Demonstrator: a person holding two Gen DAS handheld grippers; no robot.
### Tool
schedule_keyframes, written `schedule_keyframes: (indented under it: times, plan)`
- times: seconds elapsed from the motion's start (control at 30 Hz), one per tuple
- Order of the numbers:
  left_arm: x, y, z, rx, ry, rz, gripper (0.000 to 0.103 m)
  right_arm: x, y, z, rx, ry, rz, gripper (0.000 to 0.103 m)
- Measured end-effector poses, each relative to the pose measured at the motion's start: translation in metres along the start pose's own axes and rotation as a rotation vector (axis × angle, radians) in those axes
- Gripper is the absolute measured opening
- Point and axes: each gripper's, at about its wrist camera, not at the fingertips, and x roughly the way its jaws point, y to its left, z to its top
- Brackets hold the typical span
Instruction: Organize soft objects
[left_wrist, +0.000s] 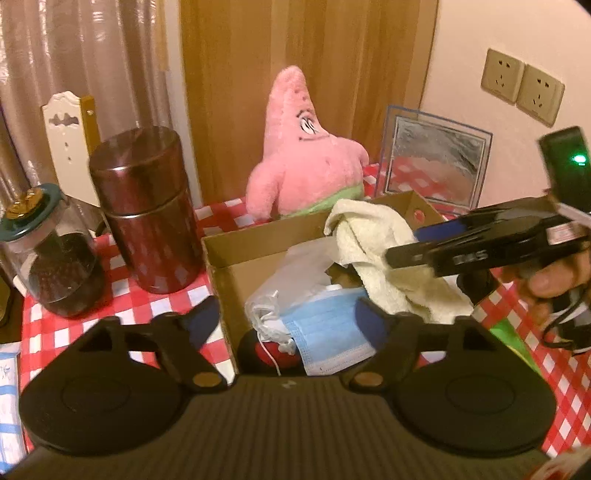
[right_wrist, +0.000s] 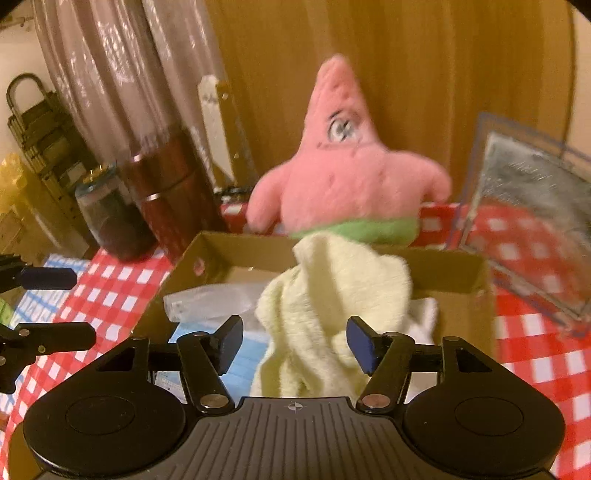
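Left gripper (left_wrist: 286, 325) fingers stand apart over a blue face mask (left_wrist: 325, 332) inside the cardboard box (left_wrist: 221, 266). Right gripper (right_wrist: 293, 343) fingers stand apart around, not pressing, the cream towel (right_wrist: 332, 291) draped over the box's far edge.

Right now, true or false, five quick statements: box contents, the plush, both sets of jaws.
1. The pale yellow towel lies in the open cardboard box. True.
2. The pink star-shaped plush toy is inside the box. False: it stands behind it on the checked cloth.
3. A blue face mask is in the box. True.
4. The right gripper clamps the towel. False: jaws open, pads clear.
5. The left gripper is shut. False: jaws wide open.
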Motion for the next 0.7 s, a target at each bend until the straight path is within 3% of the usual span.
schedule_keyframes:
  times: [0.17,0.4,0.7]
  plan:
    - [-0.026,0.004,0.000,-0.067,-0.047,0.008,0.094,-0.046,-0.003,-0.004,0.031,-0.043,-0.032,0.064]
    - [-0.080,0.004,-0.007,-0.168,-0.088,0.037,0.103,-0.109,0.012,-0.023,0.043,-0.022,-0.070,0.064]
    - [-0.159,-0.039,-0.051,-0.220,-0.122,0.082,0.103,-0.192,0.041,-0.070,0.073,-0.020,-0.065,0.074]
